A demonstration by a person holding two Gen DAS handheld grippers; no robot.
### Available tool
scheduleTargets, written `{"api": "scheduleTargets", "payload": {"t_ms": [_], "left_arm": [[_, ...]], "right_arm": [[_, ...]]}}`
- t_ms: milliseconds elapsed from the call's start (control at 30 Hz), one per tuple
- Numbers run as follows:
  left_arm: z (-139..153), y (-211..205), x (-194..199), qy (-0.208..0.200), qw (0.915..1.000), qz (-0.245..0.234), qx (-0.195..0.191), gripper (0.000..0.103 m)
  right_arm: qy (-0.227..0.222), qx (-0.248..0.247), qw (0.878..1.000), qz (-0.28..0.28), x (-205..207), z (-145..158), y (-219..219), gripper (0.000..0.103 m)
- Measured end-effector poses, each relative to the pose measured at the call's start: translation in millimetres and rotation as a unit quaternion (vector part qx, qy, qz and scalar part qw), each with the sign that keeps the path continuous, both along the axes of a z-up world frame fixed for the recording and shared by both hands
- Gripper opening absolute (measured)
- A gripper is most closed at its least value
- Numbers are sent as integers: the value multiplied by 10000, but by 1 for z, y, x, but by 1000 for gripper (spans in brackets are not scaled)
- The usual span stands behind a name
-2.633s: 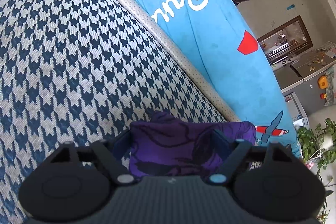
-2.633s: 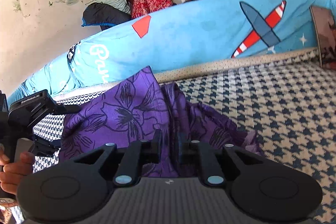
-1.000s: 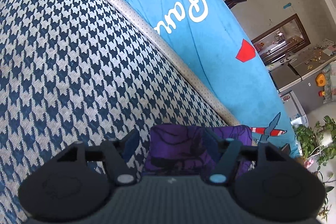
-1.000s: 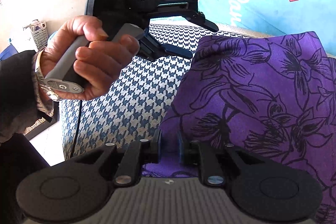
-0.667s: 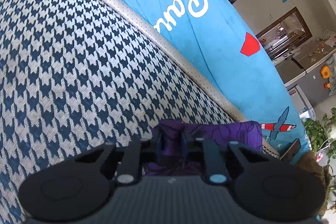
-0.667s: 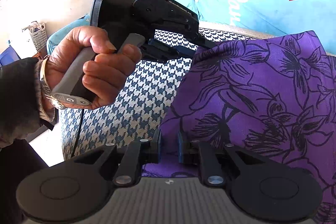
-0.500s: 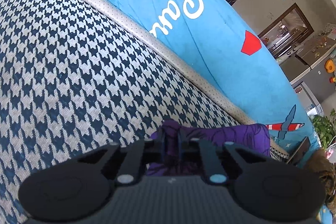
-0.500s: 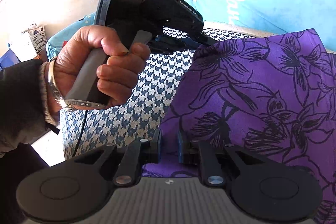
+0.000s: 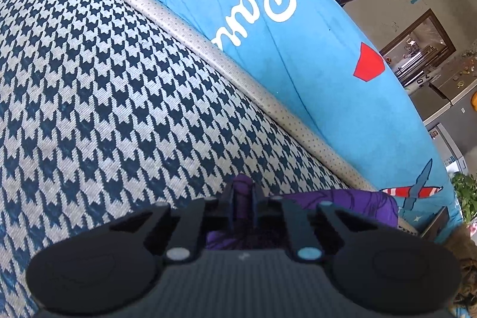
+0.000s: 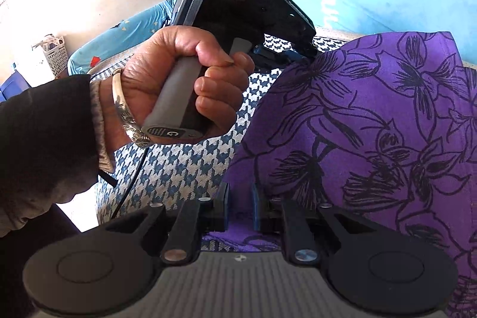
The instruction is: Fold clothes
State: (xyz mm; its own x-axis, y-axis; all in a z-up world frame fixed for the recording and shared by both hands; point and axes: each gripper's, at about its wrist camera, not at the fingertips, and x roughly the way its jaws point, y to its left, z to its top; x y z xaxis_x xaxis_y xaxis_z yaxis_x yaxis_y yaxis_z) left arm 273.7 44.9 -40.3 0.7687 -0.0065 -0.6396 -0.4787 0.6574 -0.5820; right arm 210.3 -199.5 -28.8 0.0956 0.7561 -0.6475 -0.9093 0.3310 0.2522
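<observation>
A purple garment with black flower outlines point(image 10: 372, 124) lies spread on the houndstooth sofa seat point(image 10: 184, 169). My right gripper point(image 10: 240, 206) is shut on its near edge, and cloth shows between the fingers. In the right wrist view, a hand point(image 10: 179, 85) holds my left gripper point(image 10: 308, 51), whose tips are on the garment's far left corner. The left wrist view shows my left gripper point(image 9: 242, 198) shut on a pinch of that purple garment point(image 9: 342, 198), the rest trailing to the right behind it.
The sofa seat point(image 9: 104, 109) stretches away to the left of the garment. A blue printed cover point(image 9: 268, 49) drapes the backrest behind it. A dark sleeve point(image 10: 44, 133) and a cable point(image 10: 131, 187) sit at the left. A white basket point(image 10: 49, 55) stands on the floor beyond.
My left gripper, open around the purple cloth a second ago, has shut on its corner. The hand holding it has shifted nearer the right camera. The right gripper stays shut on the edge.
</observation>
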Motion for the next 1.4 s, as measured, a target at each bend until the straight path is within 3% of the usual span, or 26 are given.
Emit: {"api": "scheduleTargets", "payload": {"t_ms": [167,267,400,667,900,967,1133,1200,1267,1400], "left_arm": [[21,-2,-8,-326,9994,145,-27,14],[39,-4,-17,-477,9985,173,200,17],[50,-11,-24,-618,9978,11,254,18],[39,-46,-14,-326,9960,-520,646,29],[34,-60,-7,-220,9924,-645,1027,34],[31,-61,-5,-181,9921,-670,1047,35],[32,-63,-5,-139,9907,-709,1150,37],[37,-65,-9,-167,9900,-707,1206,44],[43,-68,-15,-166,9887,-683,1327,58],[51,-78,-29,-52,9838,-754,1624,63]], "right_arm": [[-49,-5,10000,50,-1,1,1,14],[-32,86,10000,33,2,5,-4,13],[-194,368,9988,-259,8,17,-16,14],[-264,582,9864,-1513,51,26,-42,14],[65,-104,9651,-2615,89,6,-61,11],[224,-35,9628,-2693,94,5,-66,8],[143,-110,9597,-2804,94,8,-65,7],[90,-123,9589,-2834,93,10,-66,6],[-10,-129,9571,-2893,93,10,-67,6],[74,-105,9517,-3069,98,10,-66,5]]}}
